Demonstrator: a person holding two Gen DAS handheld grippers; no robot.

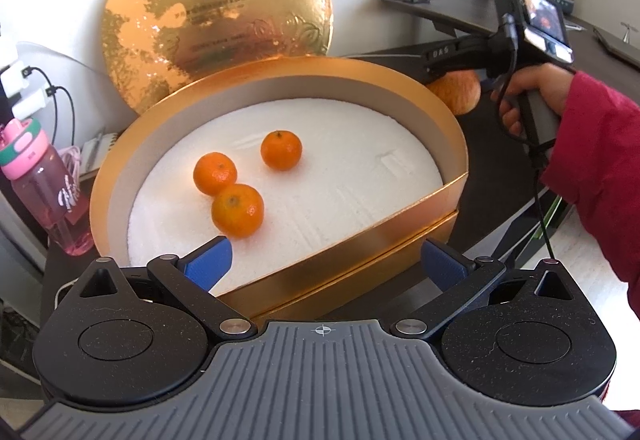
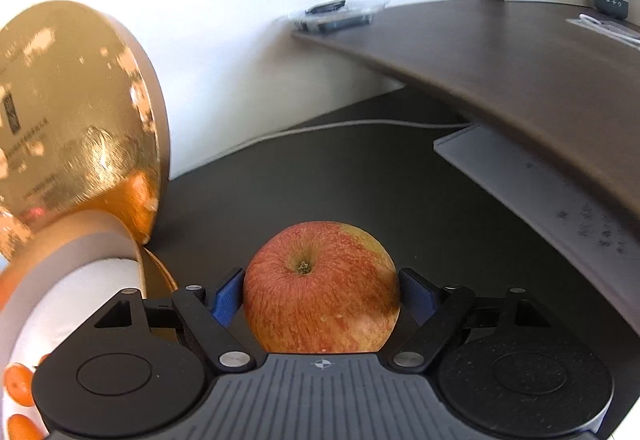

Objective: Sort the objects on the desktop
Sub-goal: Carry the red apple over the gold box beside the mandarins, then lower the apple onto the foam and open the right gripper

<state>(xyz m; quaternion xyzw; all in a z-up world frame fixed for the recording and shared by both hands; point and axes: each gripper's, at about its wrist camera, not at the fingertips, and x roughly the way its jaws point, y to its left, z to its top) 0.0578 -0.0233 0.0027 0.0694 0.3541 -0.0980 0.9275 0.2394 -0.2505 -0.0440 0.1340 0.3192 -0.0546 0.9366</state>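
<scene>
A round gold box (image 1: 400, 236) with a white liner holds three tangerines (image 1: 237, 210) left of its middle. My left gripper (image 1: 324, 264) hovers open over the box's near rim, and its blue pads (image 1: 210, 262) touch nothing. A red-yellow apple (image 2: 320, 288) sits stem up between the fingers of my right gripper (image 2: 320, 294), which is shut on it, a blue pad pressing each side. In the left wrist view that apple (image 1: 456, 91) shows just past the box's far right rim, under the right gripper, which a hand in a red sleeve (image 1: 592, 143) holds.
The gold lid (image 1: 216, 11) leans on the wall behind the box. A pink water bottle (image 1: 44, 191) and plugged-in chargers (image 1: 24, 87) stand at the left. A raised dark shelf (image 2: 520, 71) overhangs the desk on the right, with a white cable (image 2: 360, 123) beneath it.
</scene>
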